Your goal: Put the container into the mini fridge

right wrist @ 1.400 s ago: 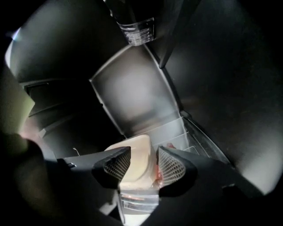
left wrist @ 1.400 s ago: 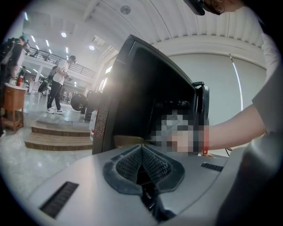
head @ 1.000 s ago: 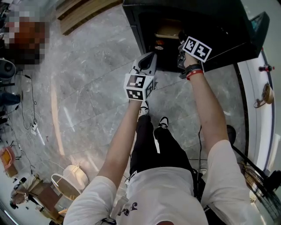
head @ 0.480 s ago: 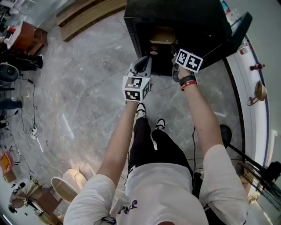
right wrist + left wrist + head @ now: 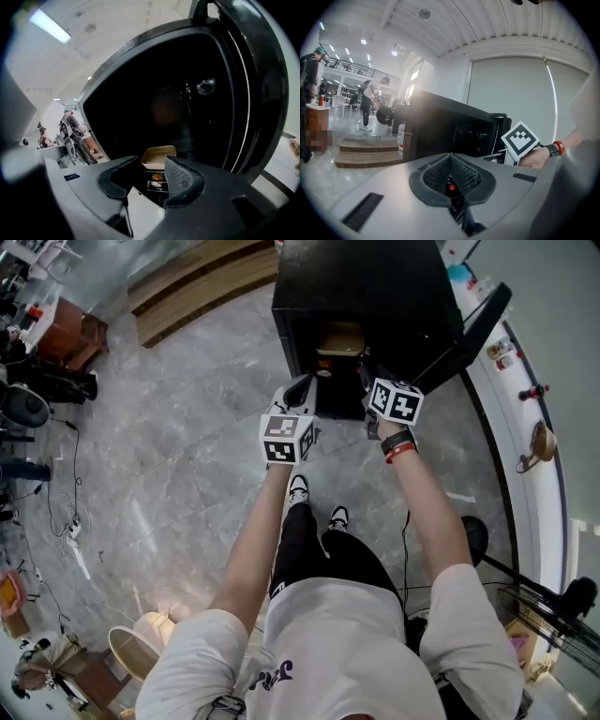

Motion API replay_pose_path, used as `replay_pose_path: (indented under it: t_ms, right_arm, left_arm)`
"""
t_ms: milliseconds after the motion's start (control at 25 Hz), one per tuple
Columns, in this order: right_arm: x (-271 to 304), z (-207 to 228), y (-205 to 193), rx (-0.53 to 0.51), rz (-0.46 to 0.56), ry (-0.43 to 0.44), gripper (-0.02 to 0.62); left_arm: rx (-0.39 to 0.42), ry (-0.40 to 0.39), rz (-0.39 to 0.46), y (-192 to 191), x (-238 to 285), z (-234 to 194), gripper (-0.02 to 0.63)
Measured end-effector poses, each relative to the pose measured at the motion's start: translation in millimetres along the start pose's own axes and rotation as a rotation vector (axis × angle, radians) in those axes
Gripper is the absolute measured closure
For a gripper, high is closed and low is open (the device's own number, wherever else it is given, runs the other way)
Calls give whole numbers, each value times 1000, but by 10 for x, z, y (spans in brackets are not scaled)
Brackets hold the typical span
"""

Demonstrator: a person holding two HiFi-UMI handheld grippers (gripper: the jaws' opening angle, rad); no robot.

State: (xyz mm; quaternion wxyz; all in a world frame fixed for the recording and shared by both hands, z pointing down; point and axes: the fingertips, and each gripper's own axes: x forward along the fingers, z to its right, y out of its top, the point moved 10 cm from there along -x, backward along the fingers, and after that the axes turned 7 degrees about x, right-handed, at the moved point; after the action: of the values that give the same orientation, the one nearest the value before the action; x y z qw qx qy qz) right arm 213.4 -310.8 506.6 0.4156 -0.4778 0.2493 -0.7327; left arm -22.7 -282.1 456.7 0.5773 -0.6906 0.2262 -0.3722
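The black mini fridge (image 5: 361, 282) stands on the grey floor with its door (image 5: 469, 329) swung open to the right. A tan container (image 5: 339, 337) sits on a shelf inside, also seen in the right gripper view (image 5: 158, 157) above small items on a lower shelf. My right gripper (image 5: 373, 379) hovers just in front of the opening, jaws open and empty (image 5: 147, 177). My left gripper (image 5: 300, 393) is beside it to the left, in front of the fridge's left edge, jaws shut on nothing (image 5: 451, 177).
Wooden steps (image 5: 192, 282) lie left of the fridge. A white counter (image 5: 530, 442) with small items runs along the right. My own feet (image 5: 314, 502) are below the grippers. People and furniture stand at the far left (image 5: 37, 343).
My right gripper has drawn back out of the fridge opening, leaving the container on the shelf. Both grippers and my head have moved away from the fridge.
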Motion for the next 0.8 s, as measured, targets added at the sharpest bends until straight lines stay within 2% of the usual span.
replay_pose_path:
  t_ms: [280, 560, 800]
  right_arm:
    - [-476, -216, 130, -55, 37, 30, 425]
    - [-934, -262, 243, -82, 81, 28, 439]
    - [-1311, -372, 272, -125, 92, 74, 446]
  left_arm:
    - [13, -10, 15, 298, -182, 157, 586]
    - [35, 3, 21, 433, -410, 319, 586]
    - [23, 22, 42, 570, -678, 390, 586]
